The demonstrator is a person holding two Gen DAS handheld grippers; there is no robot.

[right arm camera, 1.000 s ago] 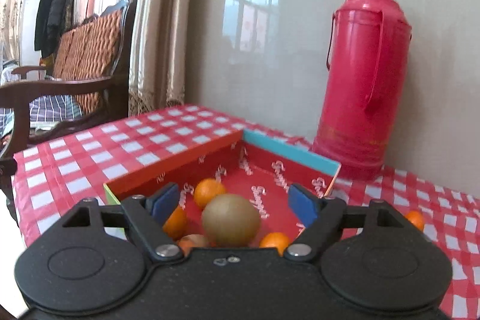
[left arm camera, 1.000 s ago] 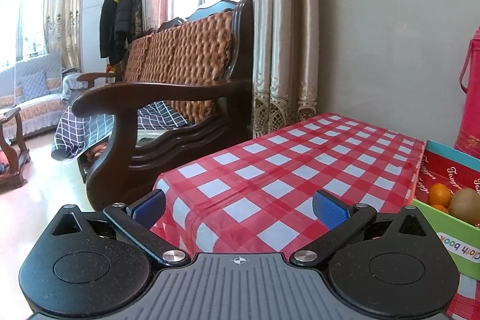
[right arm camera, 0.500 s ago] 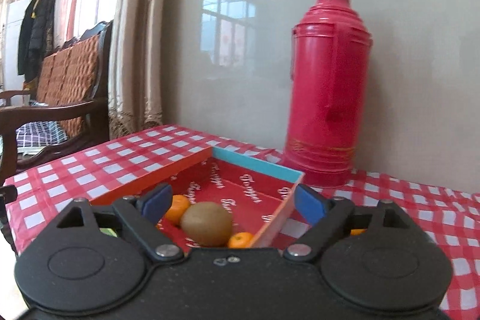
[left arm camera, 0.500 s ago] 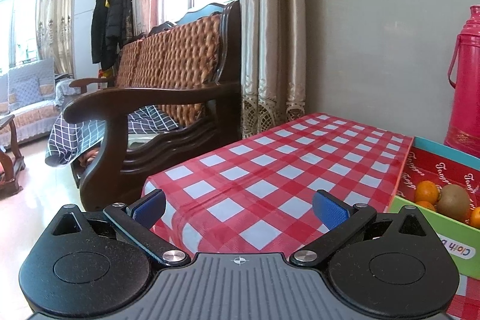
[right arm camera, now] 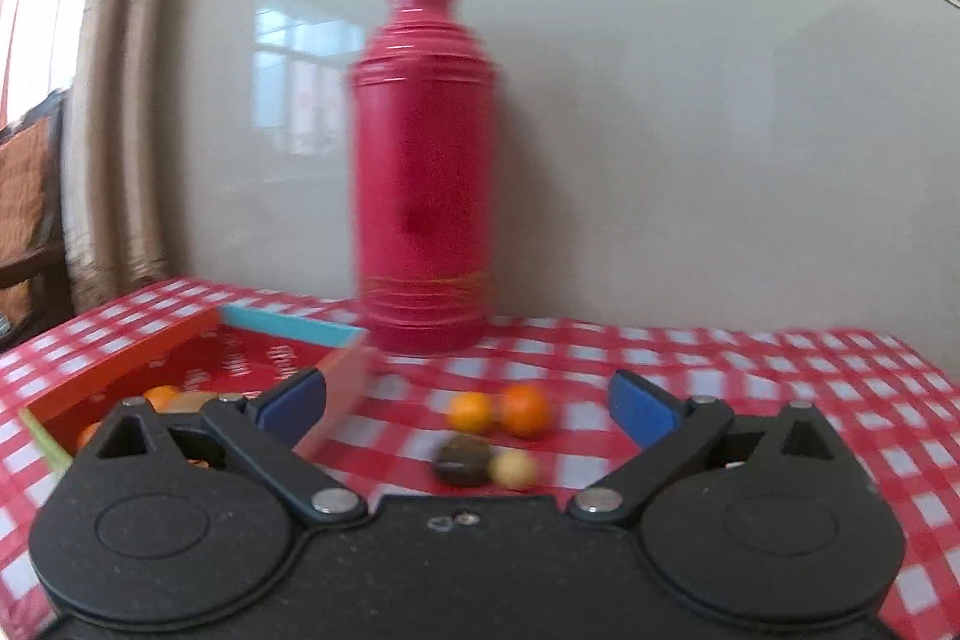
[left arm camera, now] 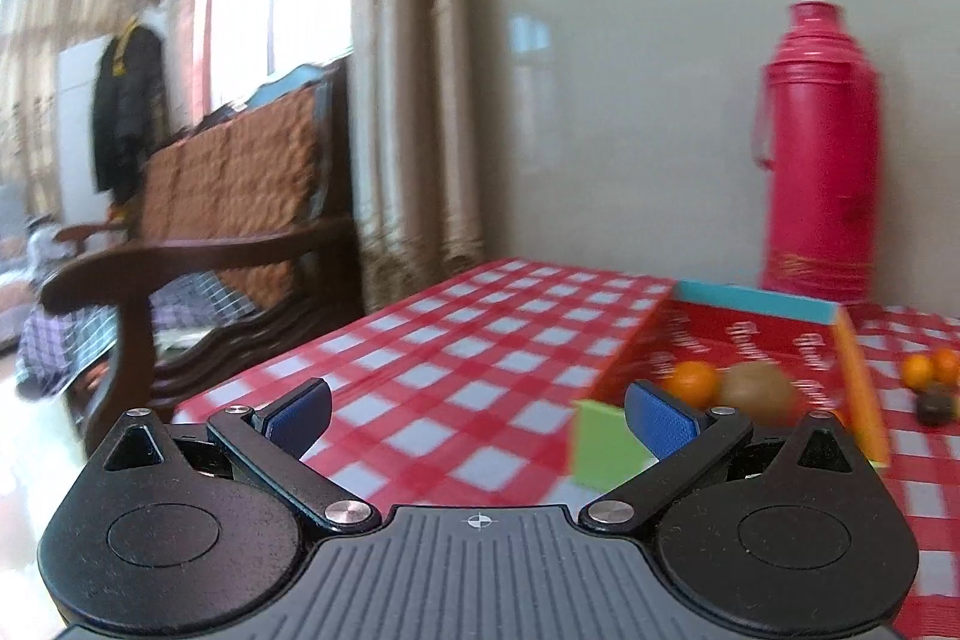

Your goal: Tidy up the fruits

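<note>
A shallow coloured box (left arm camera: 756,301) (right arm camera: 288,328) on the red checked table holds an orange (left arm camera: 695,381) and a kiwi (left arm camera: 757,391). Right of the box, two oranges (right arm camera: 501,410), a dark fruit (right arm camera: 462,462) and a pale round fruit (right arm camera: 512,469) lie loose on the cloth. My right gripper (right arm camera: 468,406) is open and empty, with these loose fruits between and beyond its fingers. My left gripper (left arm camera: 477,415) is open and empty over the table's near edge, left of the box. The loose oranges also show in the left wrist view (left arm camera: 930,367).
A tall red thermos (right arm camera: 423,172) (left arm camera: 819,148) stands against the wall behind the box. A wooden armchair (left arm camera: 228,232) stands left of the table, beside curtains (left arm camera: 408,70). The table edge runs along the left (left arm camera: 240,394).
Both views have swung to the right. The box has shifted left in the right wrist view, and the loose fruits now lie in front of the right gripper. Both grippers stay open.
</note>
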